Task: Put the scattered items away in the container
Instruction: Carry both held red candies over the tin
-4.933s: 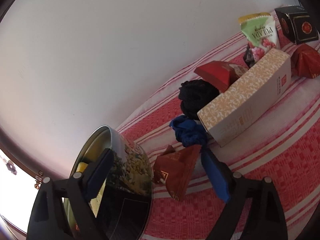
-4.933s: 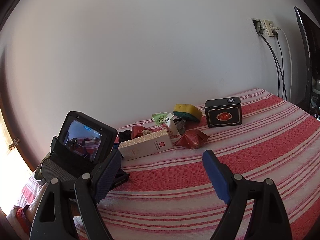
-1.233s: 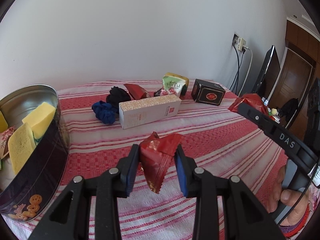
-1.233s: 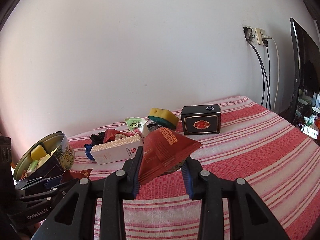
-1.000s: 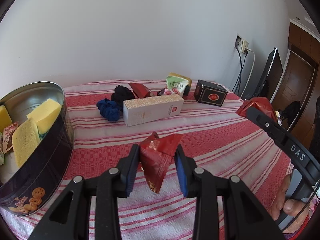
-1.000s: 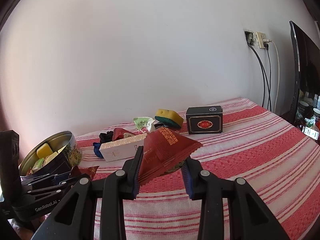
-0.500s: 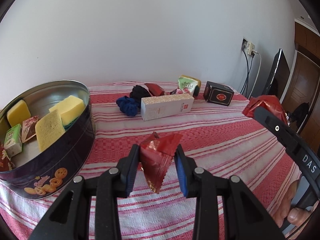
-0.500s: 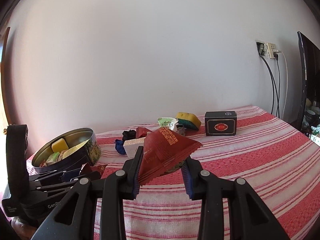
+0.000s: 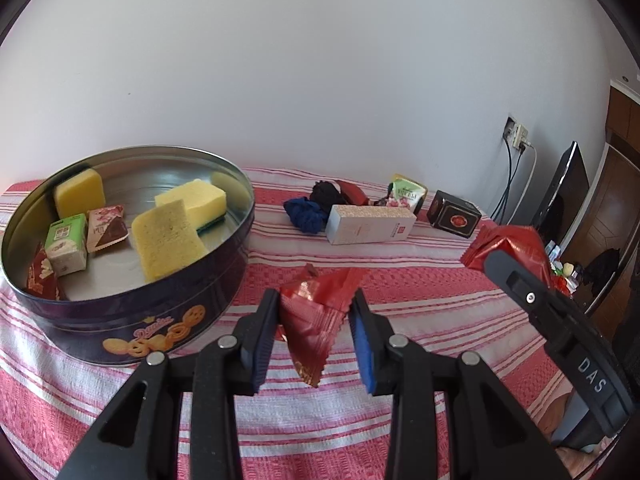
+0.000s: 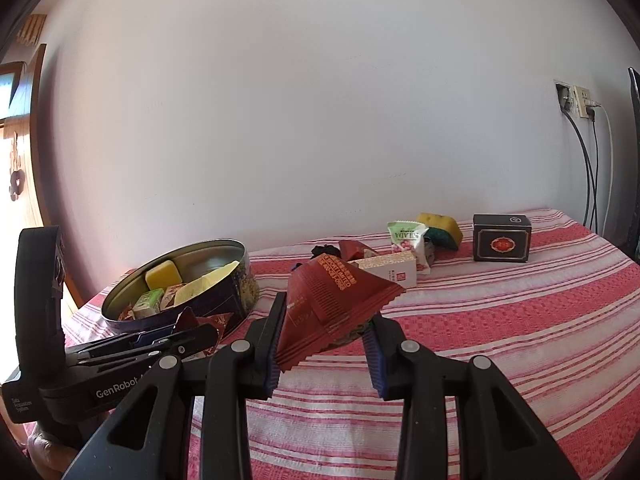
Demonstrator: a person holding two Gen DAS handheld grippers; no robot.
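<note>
Round dark-blue cookie tin (image 9: 136, 316), open, part-filled with sponges and sachets; left gripper (image 9: 314, 330) clenched on a crinkled red foil packet (image 9: 316, 312) just beside its rim (lifted for dropping in); right gripper (image 10: 326, 344) grasping a larger dark-red pyramid packet (image 10: 332, 300), farther off

black scrunchie (image 9: 325, 192) half behind the blue one (image 9: 305, 213), far sponge (image 10: 440, 226) partly behind green packet (image 10: 407, 238), packet print unreadable

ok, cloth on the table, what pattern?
Red and white woven stripes on the cloth; clearest in the right wrist view.
</note>
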